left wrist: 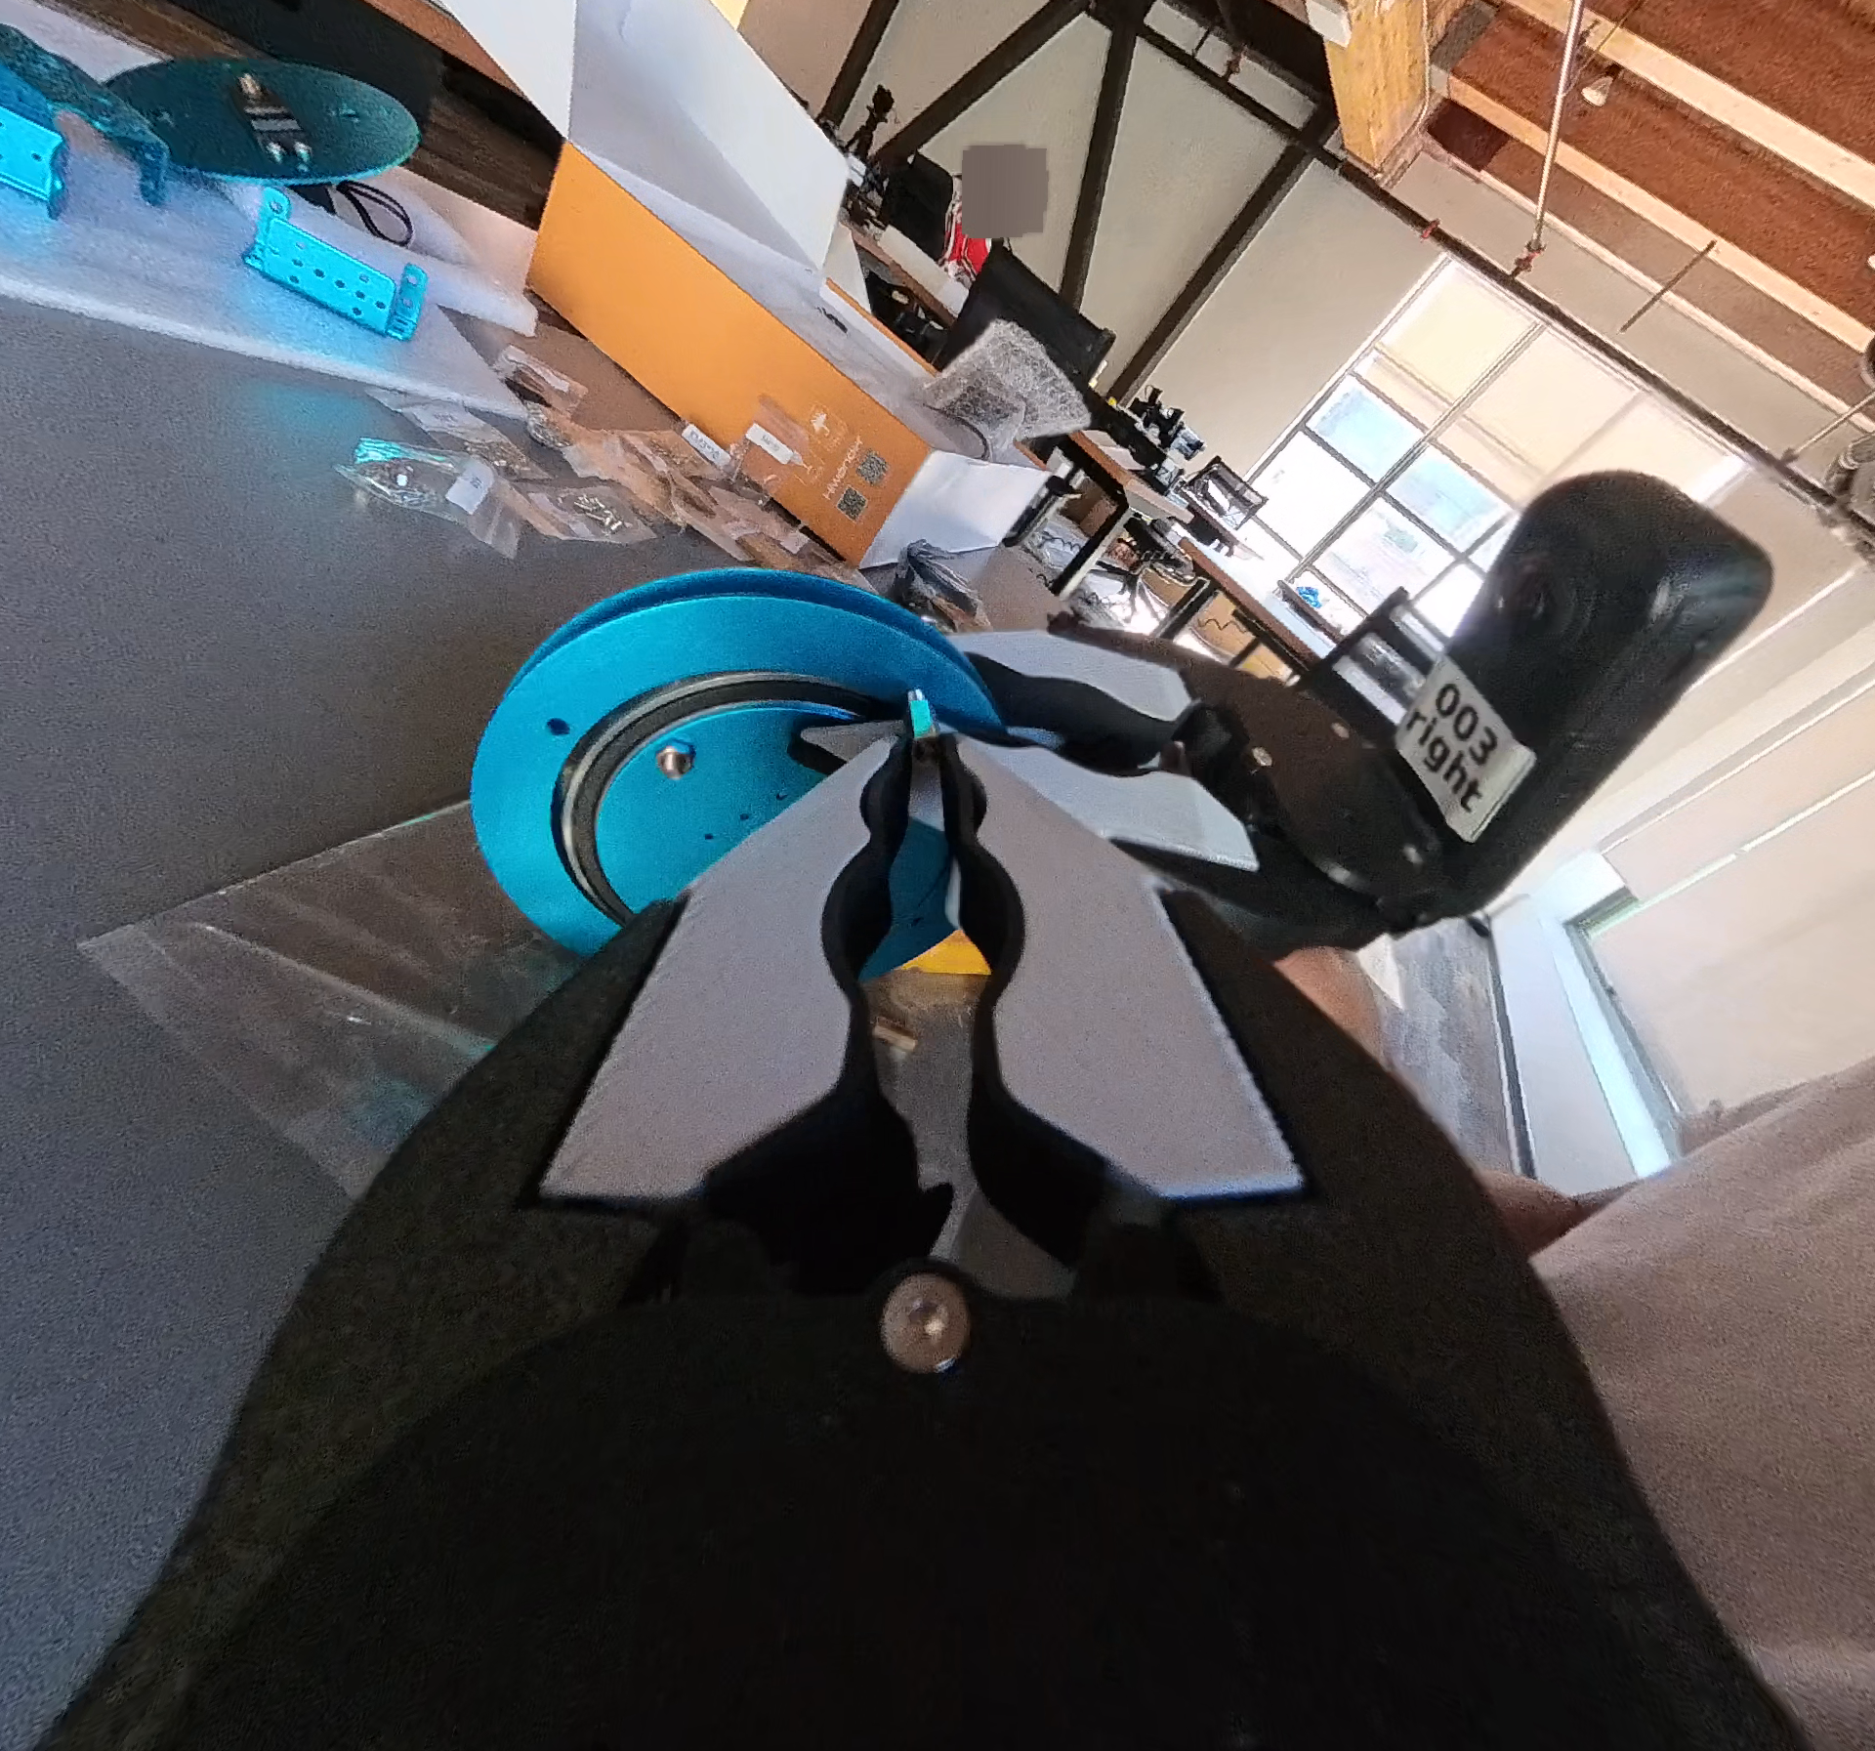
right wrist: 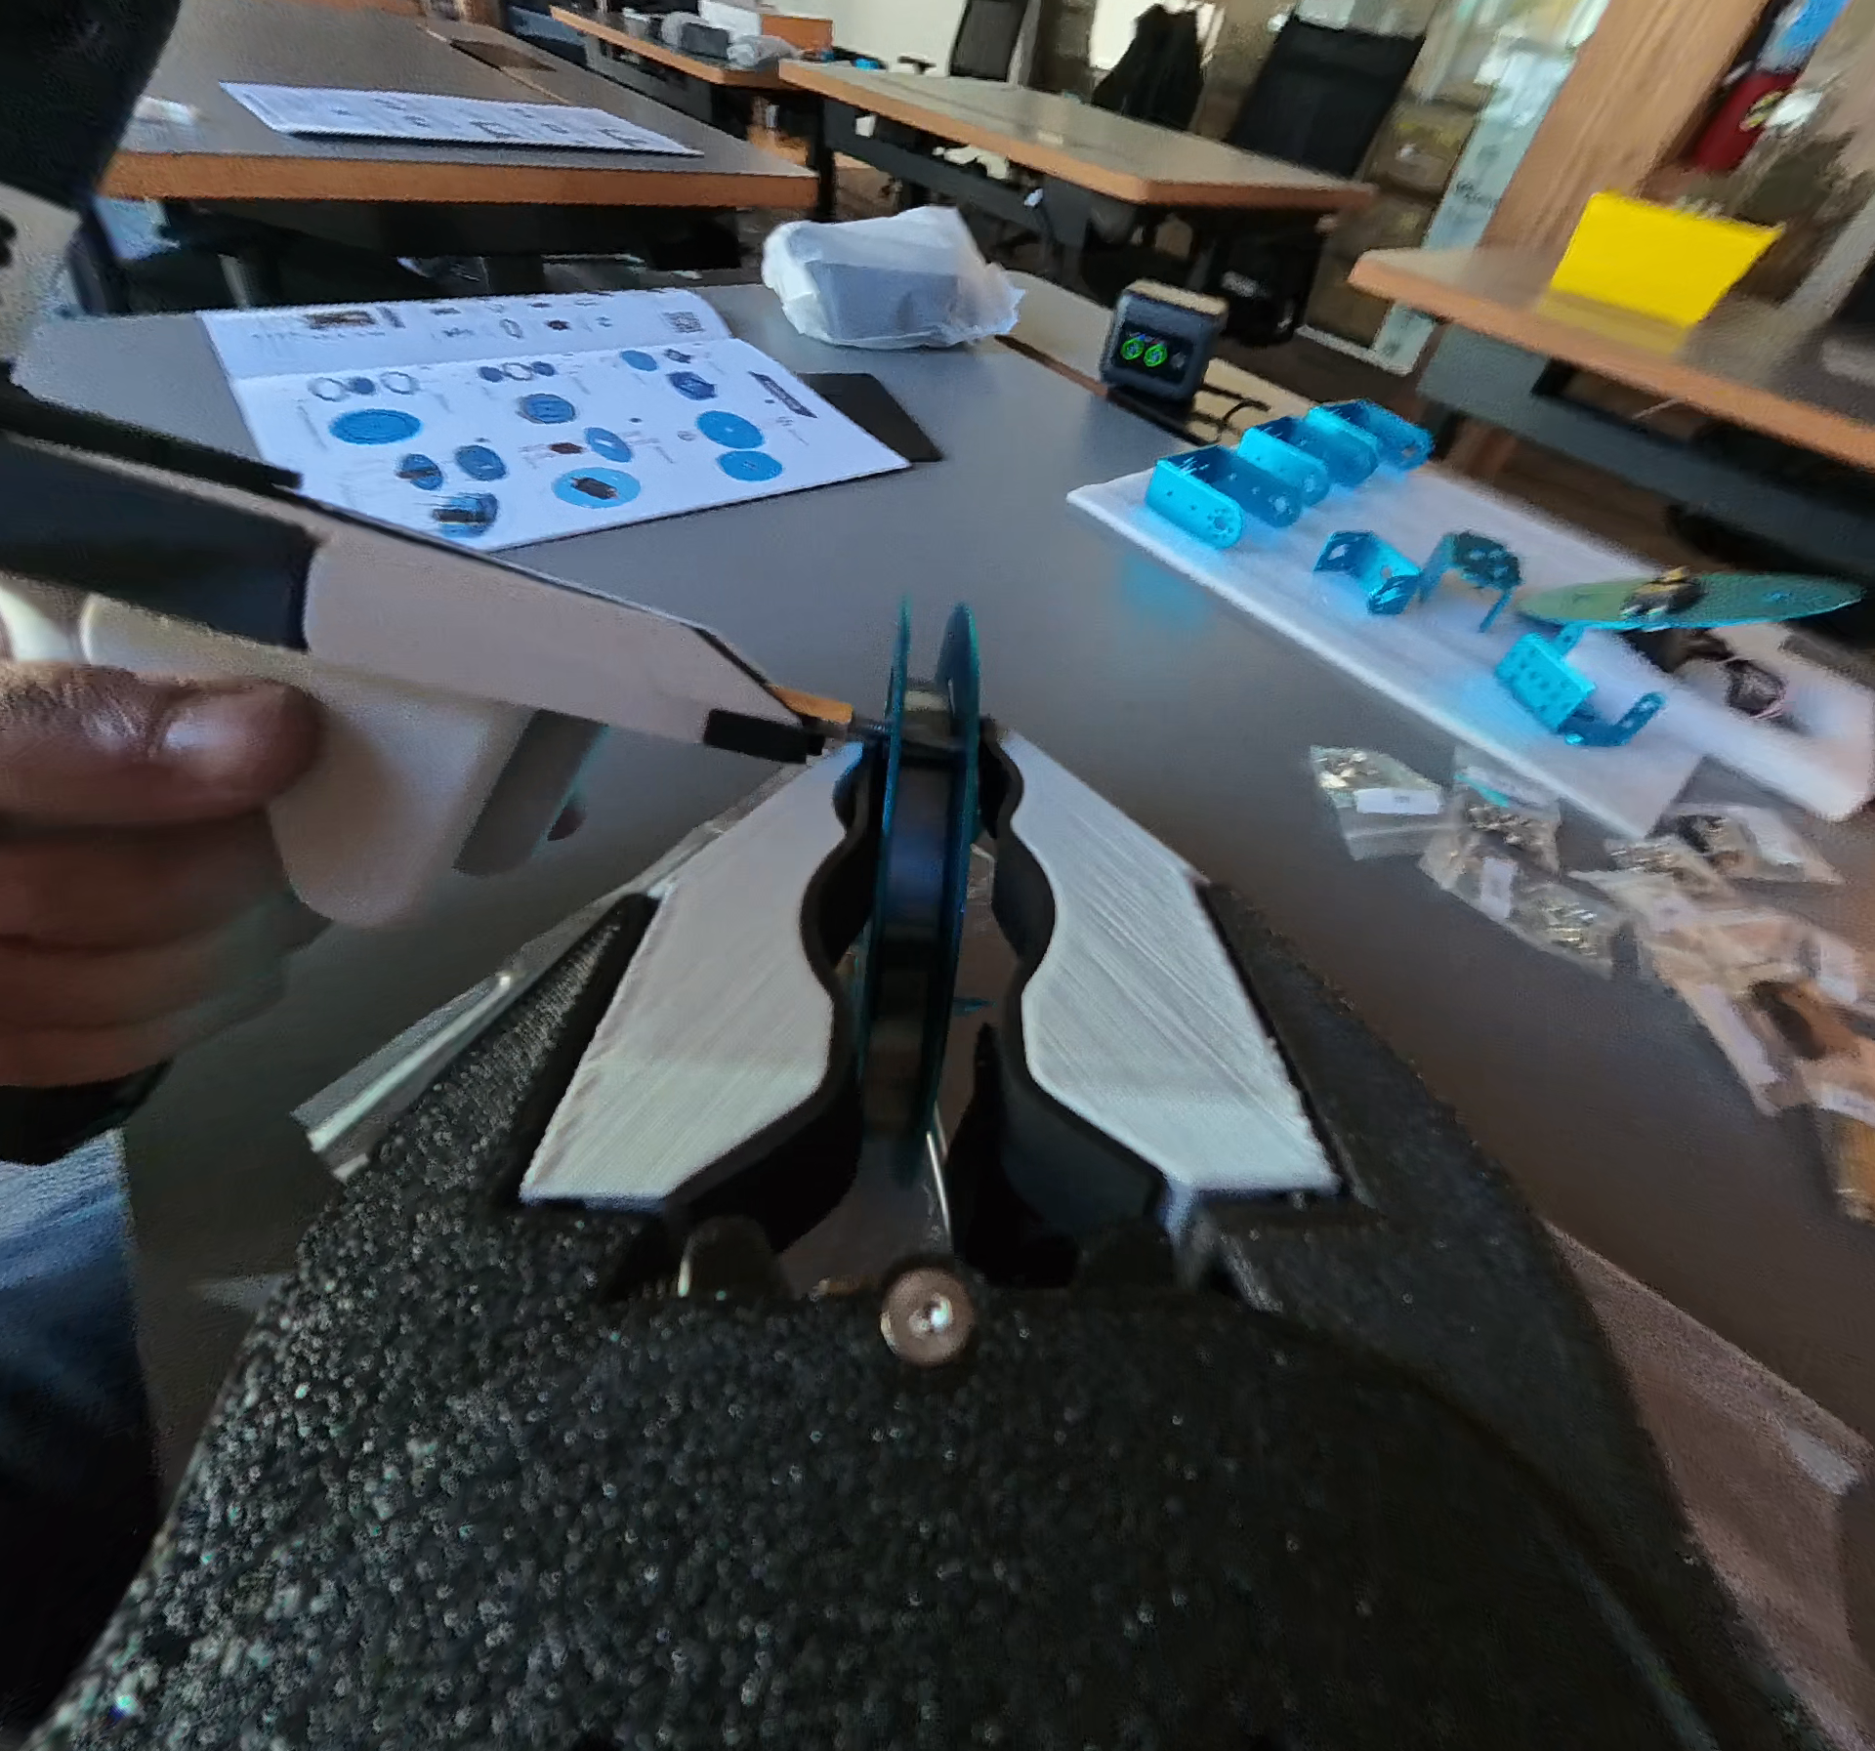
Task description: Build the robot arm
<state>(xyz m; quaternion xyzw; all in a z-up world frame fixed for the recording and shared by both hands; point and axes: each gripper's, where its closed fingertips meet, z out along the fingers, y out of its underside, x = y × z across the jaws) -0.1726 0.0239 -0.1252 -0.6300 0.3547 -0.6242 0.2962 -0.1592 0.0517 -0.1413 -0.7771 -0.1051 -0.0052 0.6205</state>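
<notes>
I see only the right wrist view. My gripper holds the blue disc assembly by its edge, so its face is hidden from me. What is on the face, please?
Observer: The blue disc assembly has a black bearing ring set into its face, with one silver screw head inside the ring.
Operator: What does the left gripper have at its tip?
Observer: The left gripper is shut on a small metal part with a teal end, right at the disc face.
Operator: What stands on the table on that side?
Observer: An open orange box with a white lid stands beyond the disc.
</notes>
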